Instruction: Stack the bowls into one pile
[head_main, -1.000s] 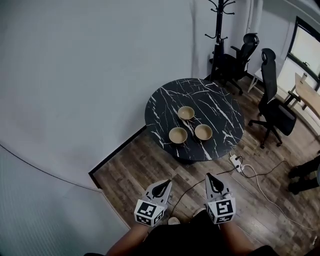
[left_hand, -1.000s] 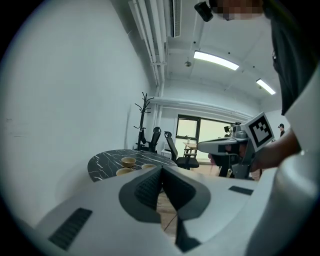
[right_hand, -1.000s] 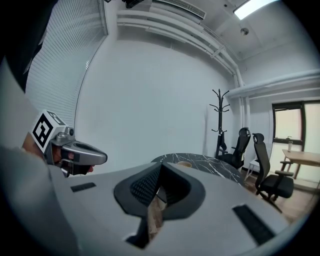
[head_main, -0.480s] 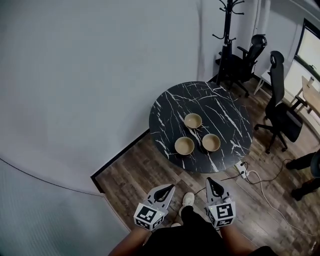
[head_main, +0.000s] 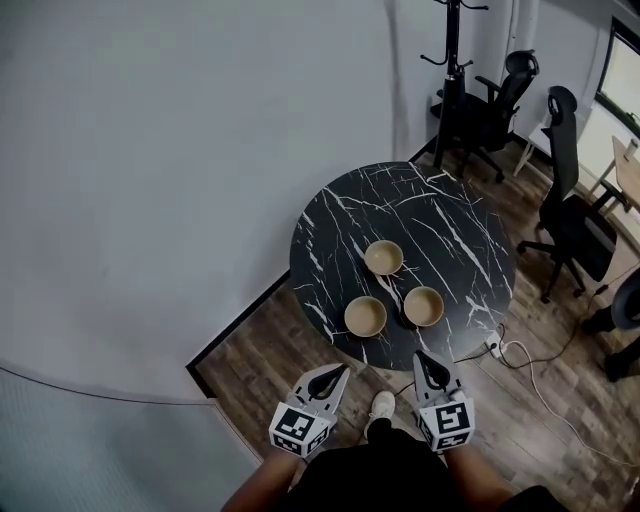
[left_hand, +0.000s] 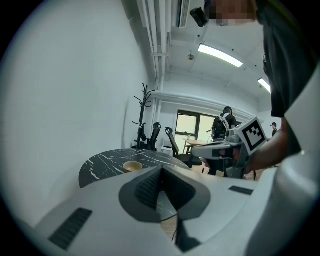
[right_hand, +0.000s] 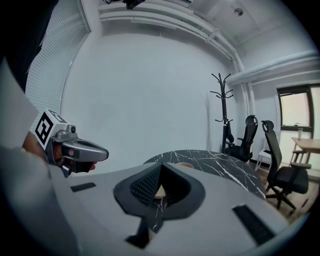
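Three bowls sit apart on the round black marble table in my head view: far bowl, near-left bowl, near-right bowl, none stacked yet. My left gripper and right gripper hang side by side close to the table's near edge, wood floor below. Left gripper view: jaws pressed together with nothing between them, one bowl out ahead on the table. Right gripper view: same deal, jaws closed on nothing, a sliver of bowl peeking past the tips, coat rack and office chairs far right.
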